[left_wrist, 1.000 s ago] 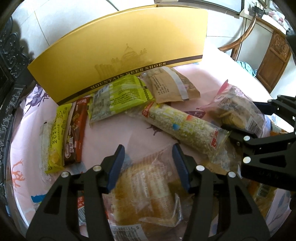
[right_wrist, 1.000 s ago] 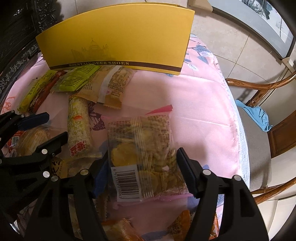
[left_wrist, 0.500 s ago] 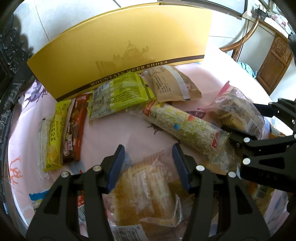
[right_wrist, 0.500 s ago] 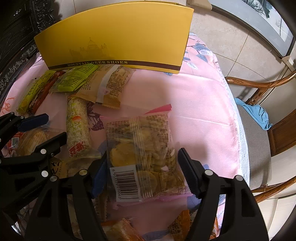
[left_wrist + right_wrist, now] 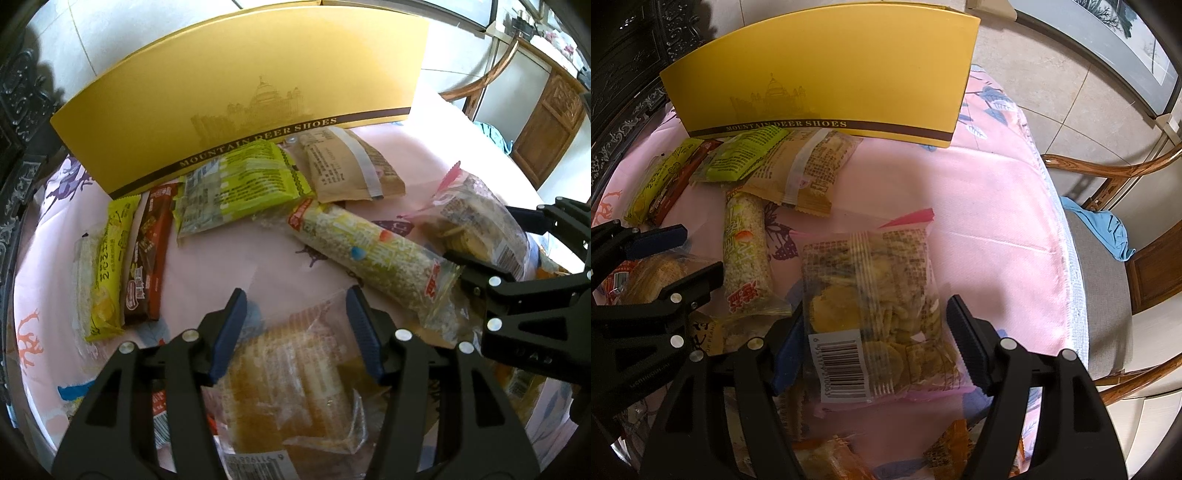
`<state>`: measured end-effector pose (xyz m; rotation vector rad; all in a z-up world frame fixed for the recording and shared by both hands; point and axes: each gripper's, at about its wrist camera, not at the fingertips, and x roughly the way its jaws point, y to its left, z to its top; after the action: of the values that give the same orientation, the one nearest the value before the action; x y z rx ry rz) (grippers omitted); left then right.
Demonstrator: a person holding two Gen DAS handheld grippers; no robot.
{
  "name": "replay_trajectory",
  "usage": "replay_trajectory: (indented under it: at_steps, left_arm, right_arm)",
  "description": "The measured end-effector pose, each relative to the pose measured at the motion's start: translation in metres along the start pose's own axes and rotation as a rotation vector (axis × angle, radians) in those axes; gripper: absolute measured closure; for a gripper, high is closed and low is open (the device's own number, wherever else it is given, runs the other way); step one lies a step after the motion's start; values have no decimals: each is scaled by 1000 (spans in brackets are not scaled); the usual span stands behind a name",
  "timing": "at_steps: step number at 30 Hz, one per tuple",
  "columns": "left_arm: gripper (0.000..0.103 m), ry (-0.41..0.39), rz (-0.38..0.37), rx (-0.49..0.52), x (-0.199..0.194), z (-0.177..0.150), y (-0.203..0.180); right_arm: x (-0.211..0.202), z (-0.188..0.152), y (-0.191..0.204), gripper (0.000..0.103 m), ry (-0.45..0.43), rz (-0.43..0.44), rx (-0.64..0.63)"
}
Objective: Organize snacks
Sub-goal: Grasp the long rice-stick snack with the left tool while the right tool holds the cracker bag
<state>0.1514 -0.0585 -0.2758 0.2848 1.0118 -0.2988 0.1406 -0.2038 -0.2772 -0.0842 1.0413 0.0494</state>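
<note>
My left gripper [image 5: 295, 306] is open, its jaws on either side of a clear pack of golden cake [image 5: 295, 384] on the pink tablecloth. My right gripper [image 5: 875, 325] is open around a clear pack of crackers with a barcode [image 5: 875, 310]. The crackers also show in the left wrist view [image 5: 476, 225]. Between them lies a rice-puff roll [image 5: 369, 254], also in the right wrist view [image 5: 746, 251]. Further back lie a green packet [image 5: 236, 184], a tan packet [image 5: 347, 166], a brown bar [image 5: 147, 251] and a yellow bar [image 5: 107, 266].
A yellow shoe box lid [image 5: 236, 88] stands upright across the back of the table. Orange packets [image 5: 945, 450] lie near the front edge. A wooden chair with a blue cloth [image 5: 1108, 229] is right of the table. Dark carved furniture [image 5: 628, 48] is at left.
Both grippers have shifted slightly over their packs; the view is a little closer to the table. Jaws stay open and the snacks have not moved.
</note>
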Motion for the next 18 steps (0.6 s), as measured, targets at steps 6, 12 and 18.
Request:
replay_trajectory:
  at_steps: [6, 12, 18]
  left_arm:
    - [46, 11, -6, -13, 0, 2, -1]
    - [86, 54, -118, -38, -2, 3, 2]
    - [95, 66, -264, -218, -2, 0, 23]
  right_arm:
    - [-1, -1, 0, 30, -8, -9, 15]
    - [-8, -2, -1, 41, -11, 15, 47]
    - [-33, 1, -10, 41, -40, 33, 117]
